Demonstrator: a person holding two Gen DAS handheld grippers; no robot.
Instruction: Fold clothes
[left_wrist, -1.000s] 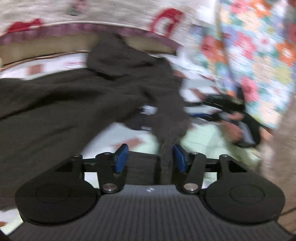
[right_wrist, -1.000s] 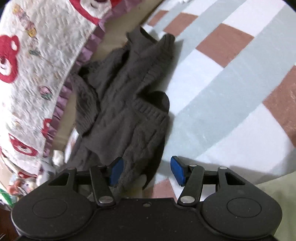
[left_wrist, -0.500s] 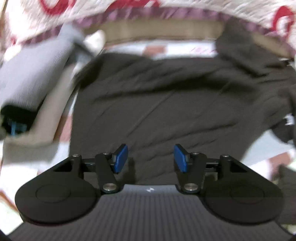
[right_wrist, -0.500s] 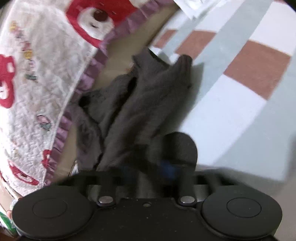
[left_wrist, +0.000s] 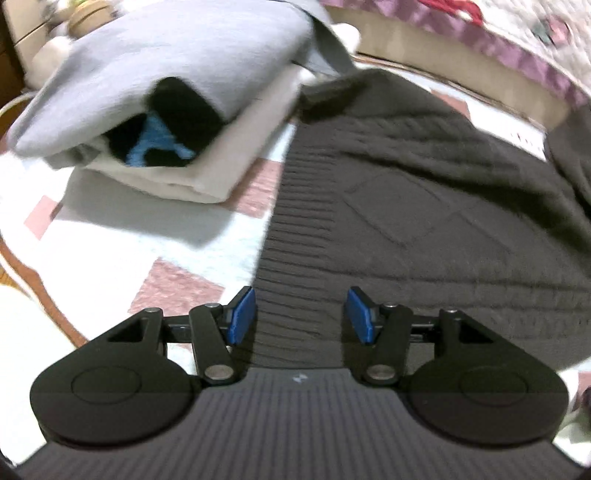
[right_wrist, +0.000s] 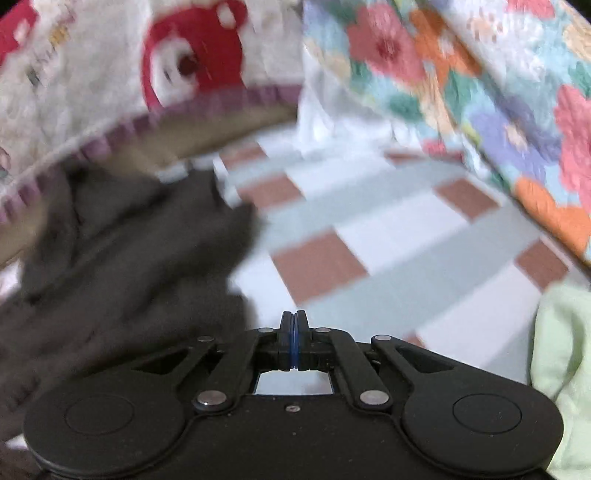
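Your left gripper (left_wrist: 300, 314), jaws spread, hovers right over the dark sweater (left_wrist: 424, 221) hem running across them; your right gripper (right_wrist: 294, 341), pressed together empty, has it off left.

Sweater (left_wrist: 424, 206): dark brown cable knit with ribbed hem, spread mostly flat on the checked bedspread, straight ahead of the left tool and to its right; hem edge nearest the fingers. In the right view, its bunched, blurred part (right_wrist: 122, 266) lies left of the tool.
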